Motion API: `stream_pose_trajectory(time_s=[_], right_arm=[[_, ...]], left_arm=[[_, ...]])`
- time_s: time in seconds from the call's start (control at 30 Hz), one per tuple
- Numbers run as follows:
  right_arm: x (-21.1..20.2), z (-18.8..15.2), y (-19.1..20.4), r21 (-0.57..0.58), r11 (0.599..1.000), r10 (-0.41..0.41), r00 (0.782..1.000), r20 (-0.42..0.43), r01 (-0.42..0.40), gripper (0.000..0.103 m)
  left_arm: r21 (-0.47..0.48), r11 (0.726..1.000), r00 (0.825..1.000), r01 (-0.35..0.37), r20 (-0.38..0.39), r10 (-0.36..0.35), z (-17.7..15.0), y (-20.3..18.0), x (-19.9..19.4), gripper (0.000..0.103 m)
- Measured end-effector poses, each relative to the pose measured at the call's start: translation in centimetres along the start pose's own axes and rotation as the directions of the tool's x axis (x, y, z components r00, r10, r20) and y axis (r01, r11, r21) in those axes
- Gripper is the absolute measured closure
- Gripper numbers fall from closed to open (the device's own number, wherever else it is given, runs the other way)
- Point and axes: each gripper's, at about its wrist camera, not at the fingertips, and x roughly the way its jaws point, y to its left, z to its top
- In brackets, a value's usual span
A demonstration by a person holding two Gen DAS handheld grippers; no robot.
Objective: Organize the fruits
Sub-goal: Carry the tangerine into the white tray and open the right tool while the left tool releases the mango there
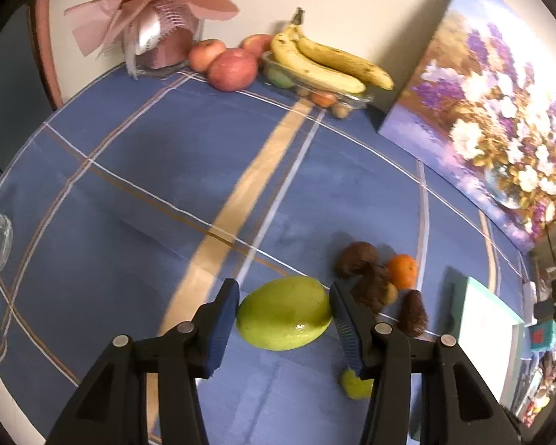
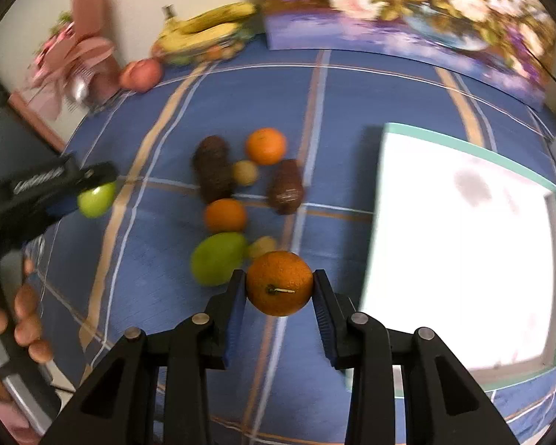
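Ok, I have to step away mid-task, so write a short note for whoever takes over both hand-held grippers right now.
Left hand-held gripper: shut on a green mango.
Right hand-held gripper: shut on an orange.
Still loose on the blue cloth: two oranges, a green mango, three brown fruits, two small tan ones.
White tray: looks bare, though glare hides detail.
Done: two fruits gripped. Left: place them, then sort the rest.

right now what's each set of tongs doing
Left tongs: closed on the green mango.
Right tongs: closed on an orange.
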Motion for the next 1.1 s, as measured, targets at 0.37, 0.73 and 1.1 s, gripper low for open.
stream_pose_trajectory(time_s=[0.37,0.73,1.1], right_arm=[[-2.3,0.9,-9.9,0.219,0.97,-0.113,0.993,0.027,0.104,0.066],[-5.0,0.3,-19.1,0.426,0.892,-0.186,0.981,0.046,0.149,0.066],[-4.1,1.0,-23.7,0.51,0.838,-0.244,0.969,0.032,0.194,0.066]], left_arm=[[0.141,0.987,0.996,0.083,-0.029,-0.079,-2.6,-6.9,-0.6,0.05],[0.33,0.928,0.984,0.173,-0.095,-0.149,-5.9,-16.4,0.5,0.05],[0.444,0.868,0.97,0.224,-0.188,-0.154,-8.5,-23.9,5.4,0.05]])
